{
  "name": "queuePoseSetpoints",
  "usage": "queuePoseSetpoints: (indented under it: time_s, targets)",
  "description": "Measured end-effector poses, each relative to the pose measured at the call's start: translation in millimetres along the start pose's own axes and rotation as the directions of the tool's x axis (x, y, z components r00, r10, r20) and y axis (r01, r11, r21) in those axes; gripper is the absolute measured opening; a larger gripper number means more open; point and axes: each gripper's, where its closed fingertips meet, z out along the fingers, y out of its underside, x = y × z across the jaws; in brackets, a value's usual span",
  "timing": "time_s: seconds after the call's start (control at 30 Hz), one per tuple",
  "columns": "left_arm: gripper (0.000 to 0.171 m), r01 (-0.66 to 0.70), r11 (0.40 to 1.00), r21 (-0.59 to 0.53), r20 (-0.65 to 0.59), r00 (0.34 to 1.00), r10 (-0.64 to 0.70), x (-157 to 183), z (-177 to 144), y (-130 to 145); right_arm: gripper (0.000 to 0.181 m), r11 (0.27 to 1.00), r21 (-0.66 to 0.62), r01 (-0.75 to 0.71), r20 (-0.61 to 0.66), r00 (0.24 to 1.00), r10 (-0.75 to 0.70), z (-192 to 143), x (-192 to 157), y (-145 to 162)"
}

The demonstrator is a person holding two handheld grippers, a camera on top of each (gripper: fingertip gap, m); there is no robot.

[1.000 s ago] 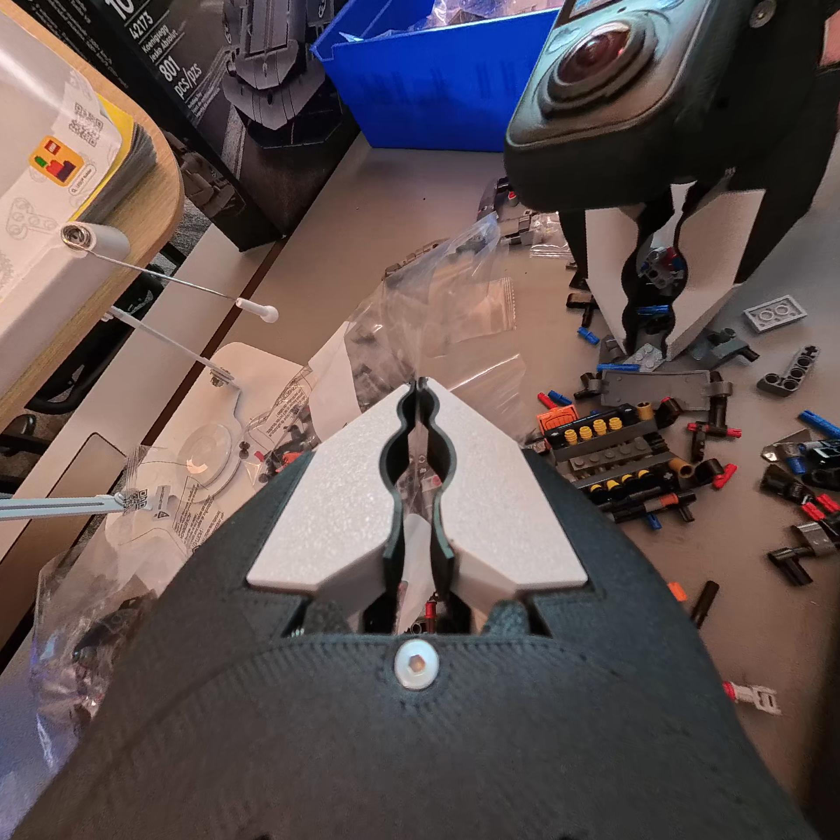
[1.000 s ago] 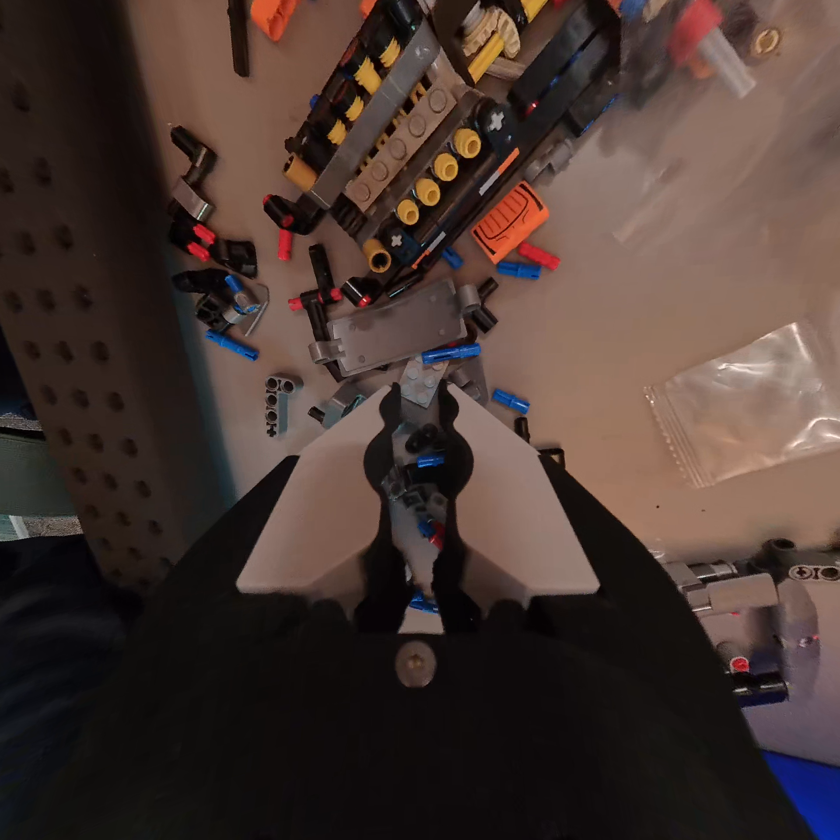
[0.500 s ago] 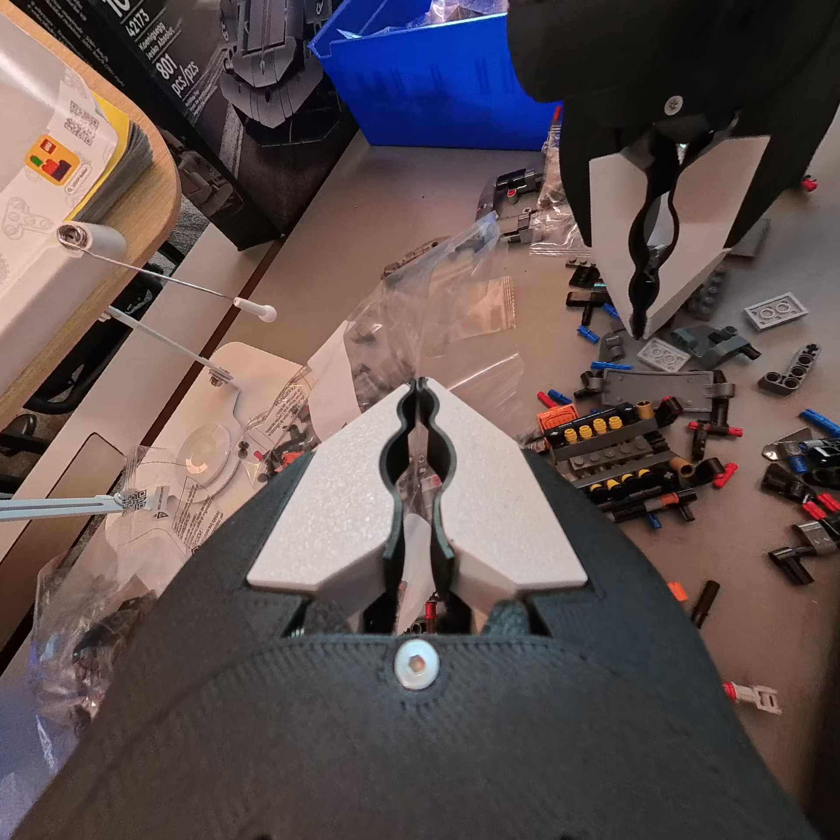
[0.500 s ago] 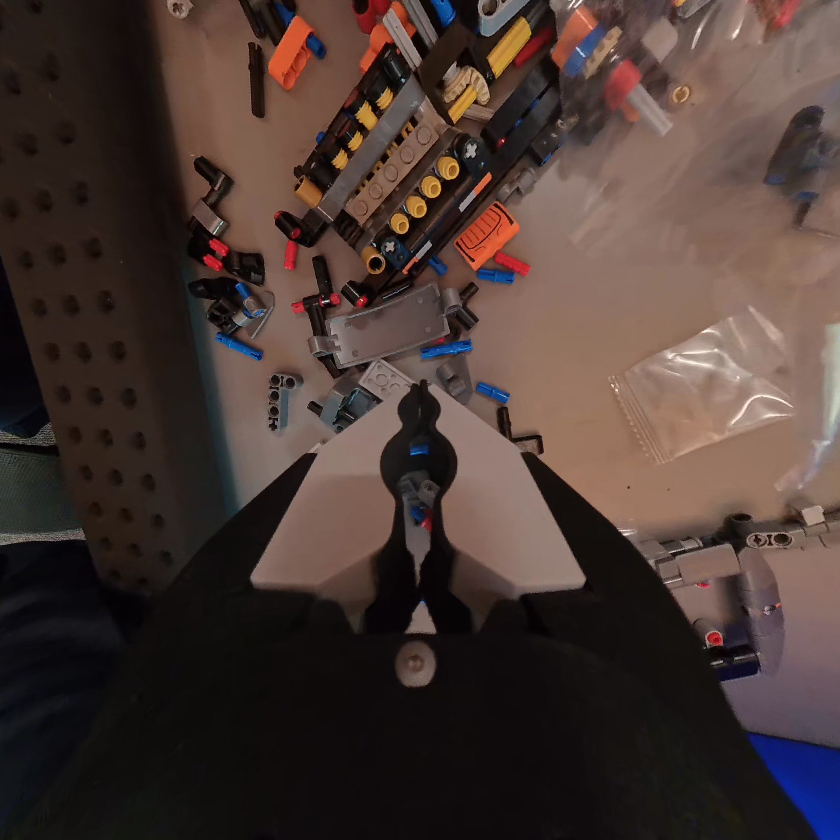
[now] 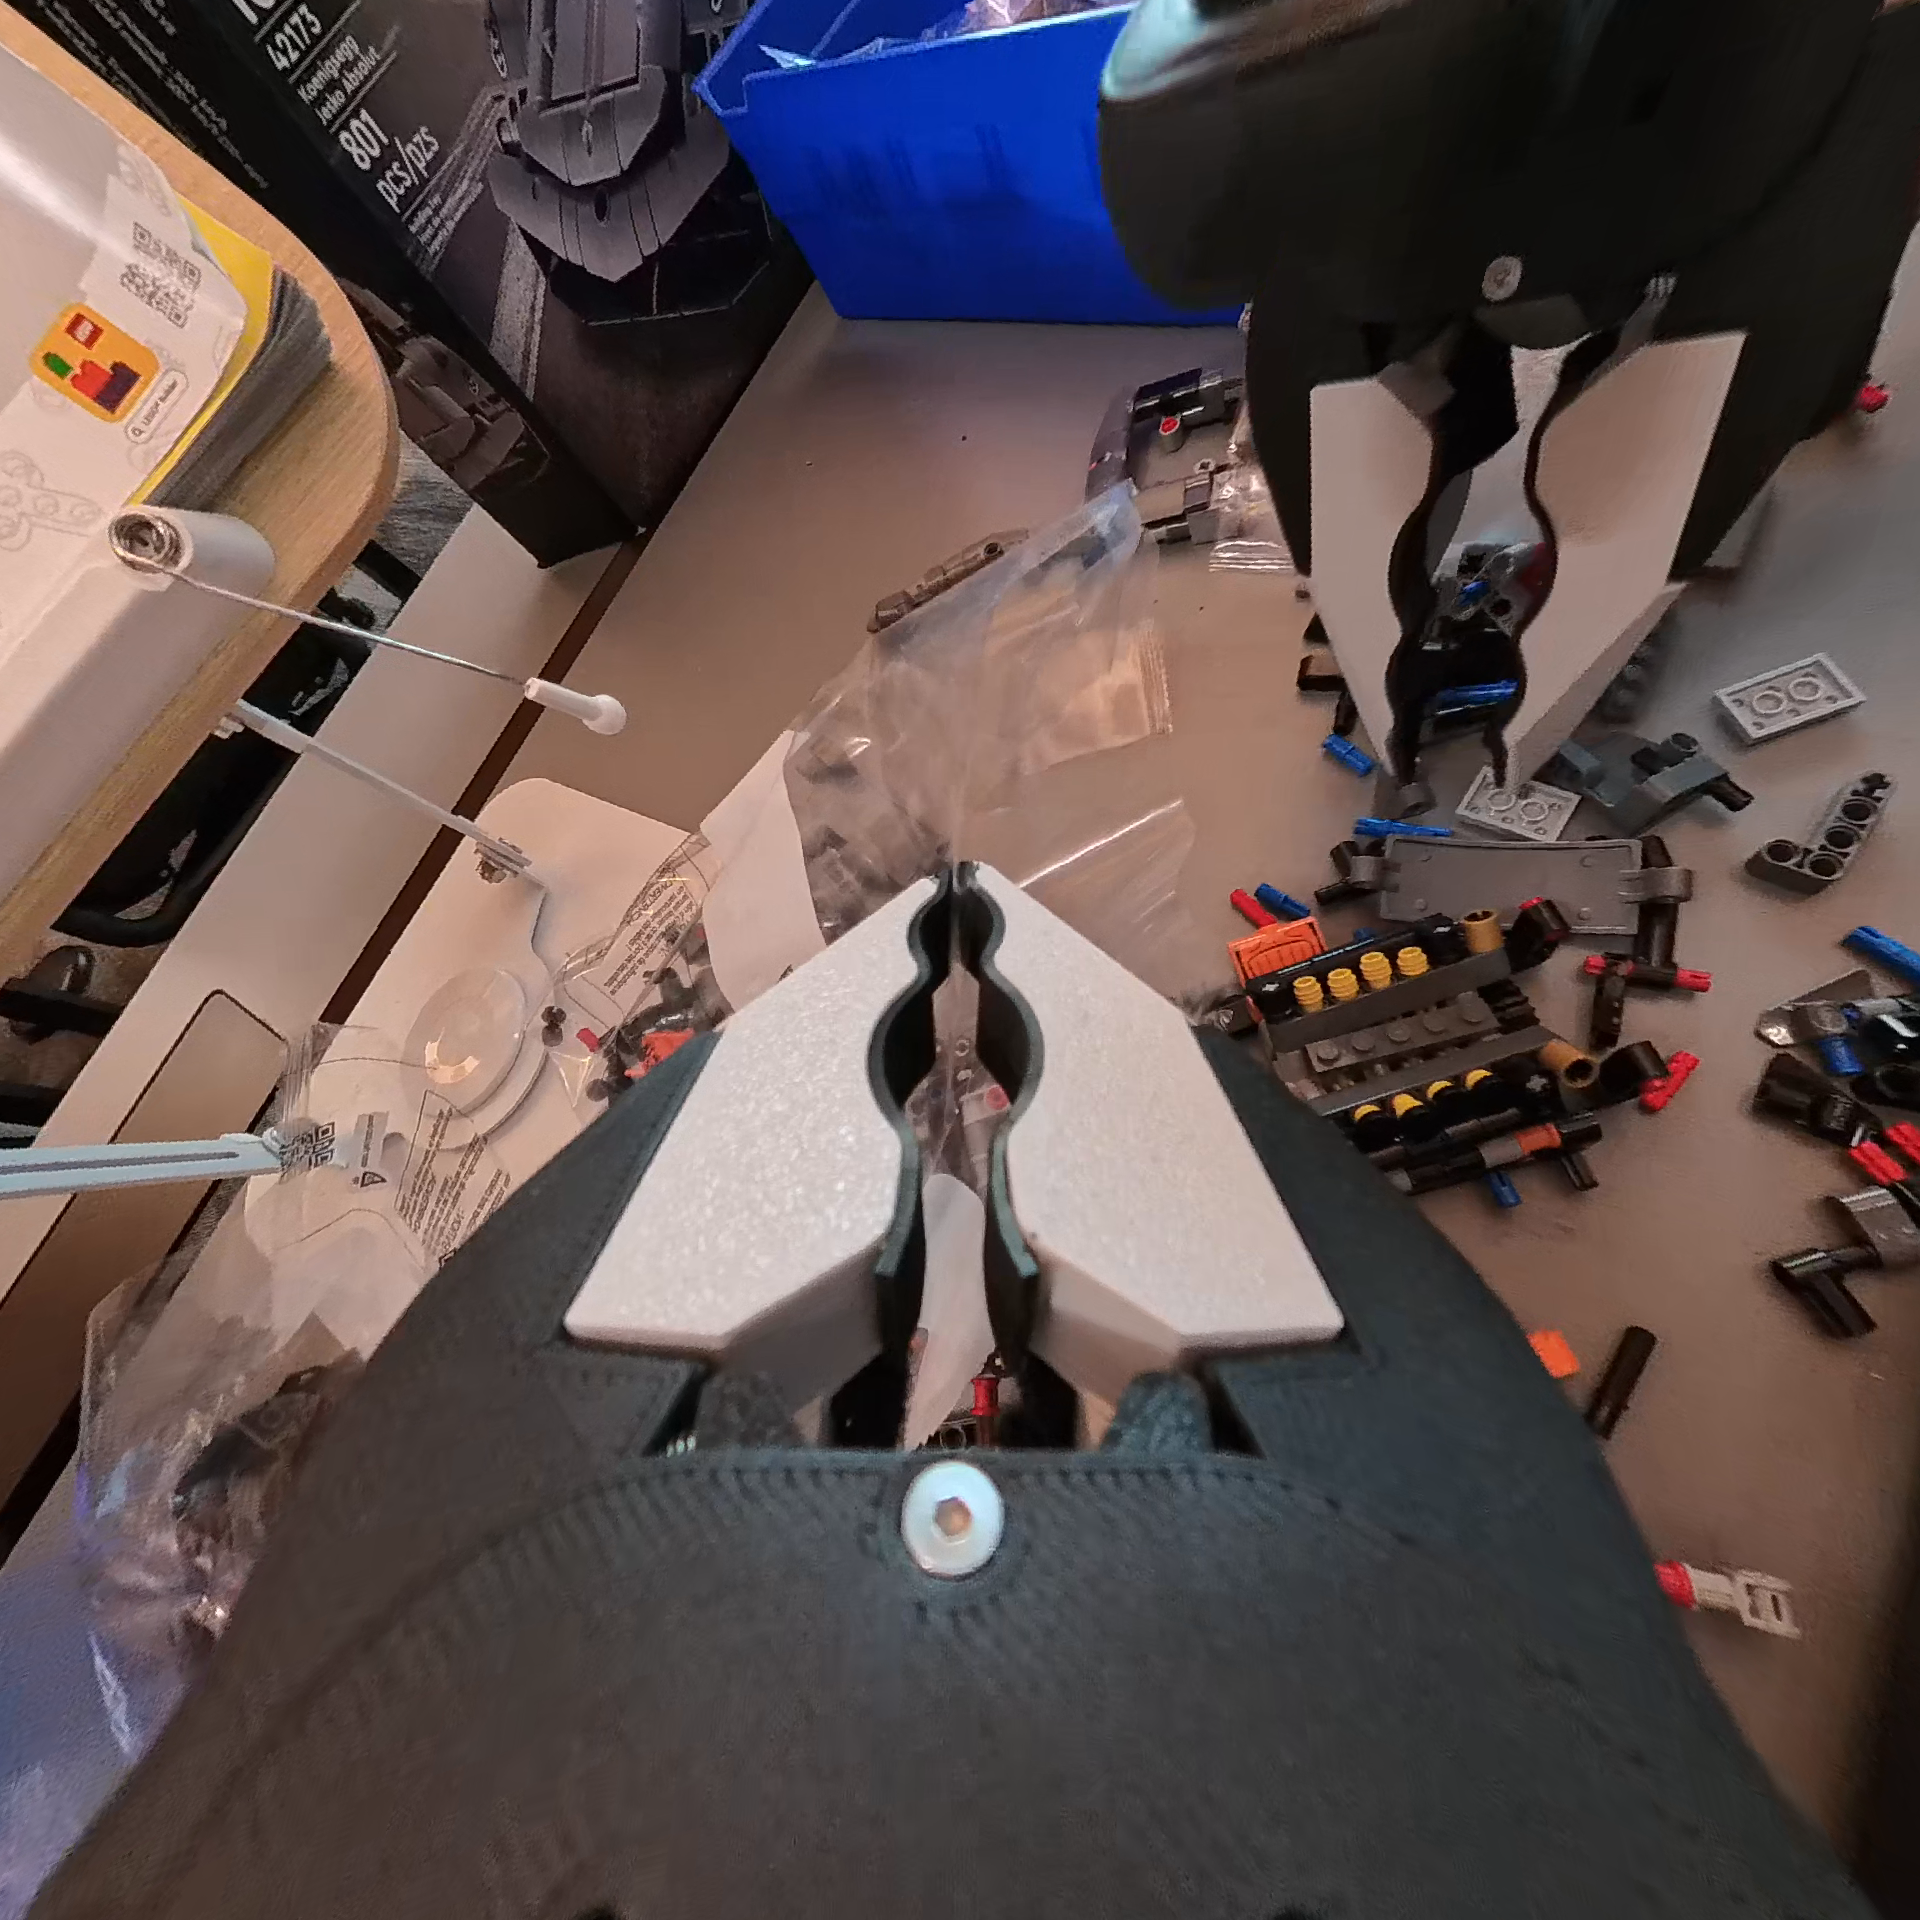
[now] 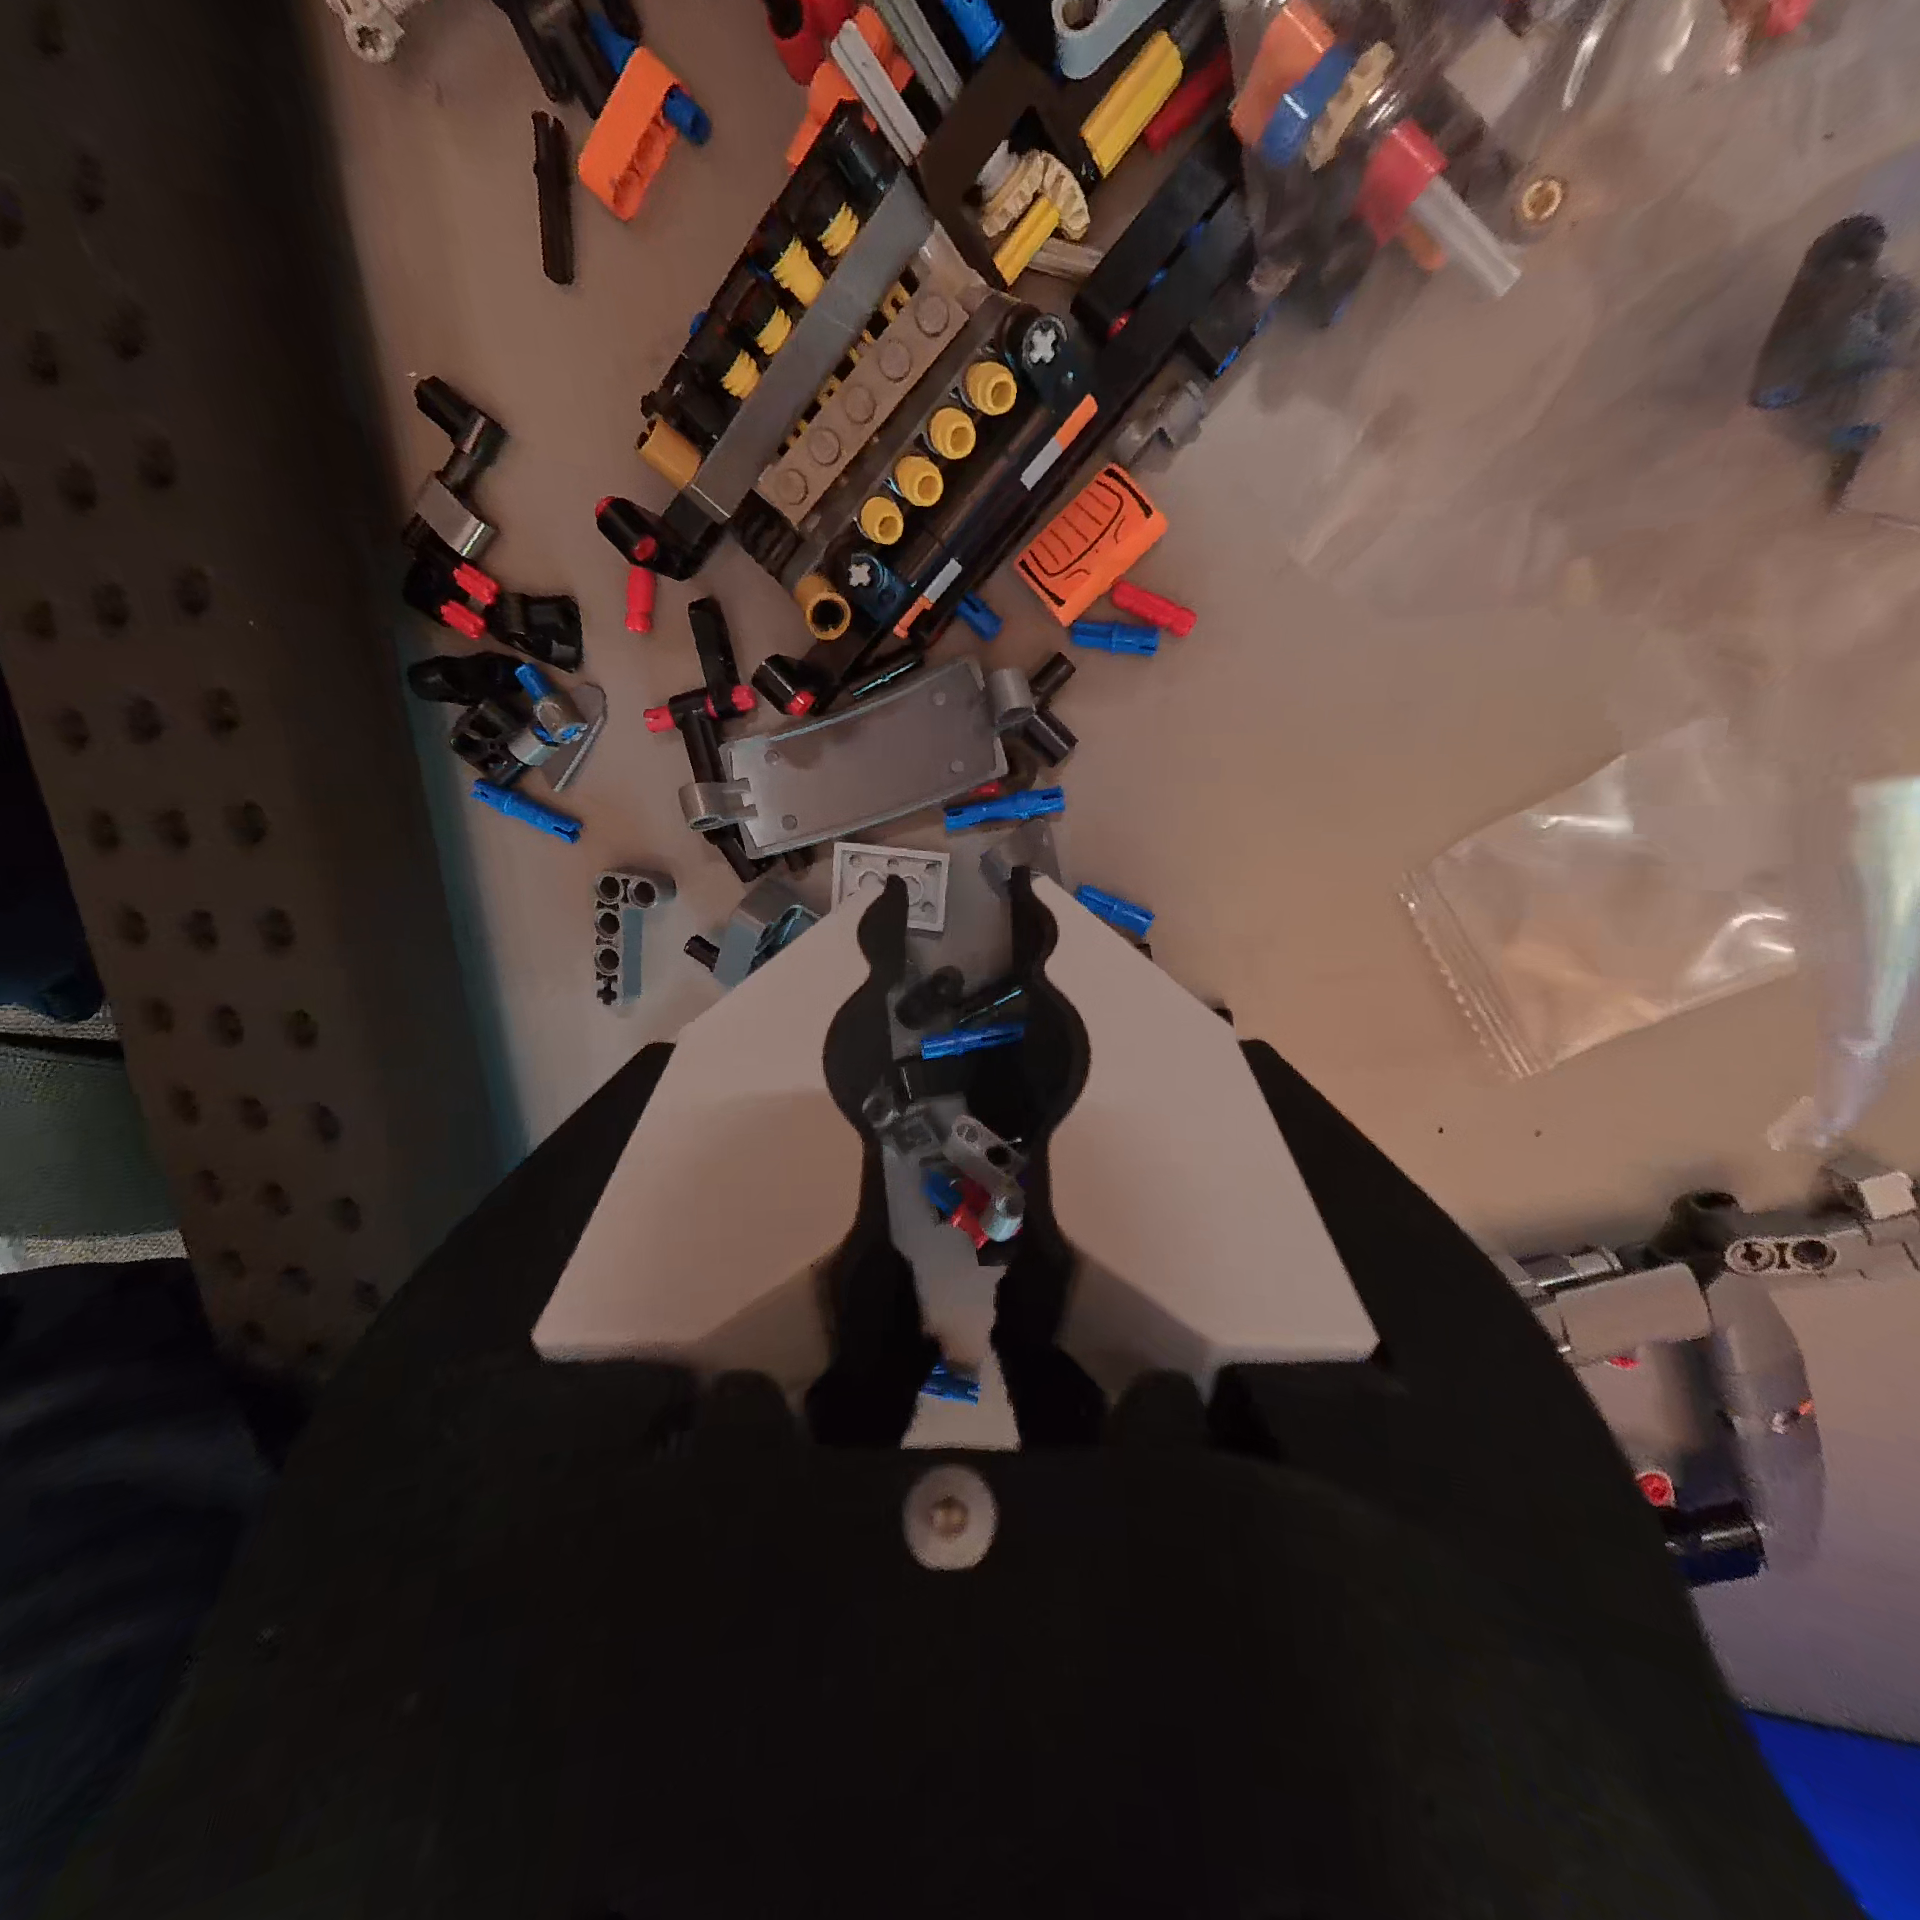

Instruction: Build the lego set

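Grey plastic everywhere on this table (image 5: pixel 831 436), and the right gripper (image 6: pixel 951 894) hangs tips-down over the loose pieces in the centre of the right wrist view, jaws spread a little apart. One tip sits right over a small light grey plate (image 6: pixel 894 878), the other just beside it; whether either touches the plate I cannot tell. Between the fingers lie a blue pin (image 6: pixel 971 1039) and a small grey cluster with red and blue bits (image 6: pixel 966 1184), resting loose, not pinched.

Just beyond the tips, upper centre, a curved grey panel (image 6: pixel 868 764) lies flat, and past it the half-built lego assembly (image 6: pixel 883 416) with its row of yellow studs runs diagonally toward the upper right. An orange tile (image 6: pixel 1091 545) sits beside its lower end. A clear zip bag (image 6: pixel 1600 904) lies at middle right.

Over in the left wrist view, the left gripper (image 5: pixel 958 878) fills the lower frame, tips pressed together on a clear plastic bag (image 5: pixel 997 707) that rises up from the pinch. The right gripper (image 5: pixel 1455 764) shows at upper right, the assembly (image 5: pixel 1403 1039) at middle right. A blue bin (image 5: pixel 935 177) and a dark lego box (image 5: pixel 499 208) stand along the top, an instruction booklet (image 5: pixel 114 343) at upper left.
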Motion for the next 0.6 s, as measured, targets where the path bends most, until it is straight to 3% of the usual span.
queuePoseSetpoints:
  time_s: [0.13,0.23,0.37,0.6]
  targets:
    - [0.0,0.007,1.0,0.007,0.003,1.0,-0.007,-1.6,-0.9,-0.5,0.016,1.0,-0.018,0.012,-0.007,1.0,-0.012,4.2,0.6,-0.9]
    - [0.0,0.013,1.0,0.006,0.0,1.0,-0.013,-1.7,-0.1,0.5,0.0,1.0,-0.018,0.019,-0.012,1.0,-0.019,5.7,2.0,-0.1]
    - [0.0,0.009,1.0,0.005,0.002,1.0,-0.009,-1.6,0.3,0.1,0.0,1.0,-0.009,0.02,-0.018,1.0,-0.021,3.9,3.1,-0.8]
    - [0.0,0.008,1.0,0.002,-0.001,1.0,-0.008,-0.8,1.5,0.4,0.029,0.998,0.043,0.041,-0.002,0.999,-0.041,2.8,-3.6,-12.8]
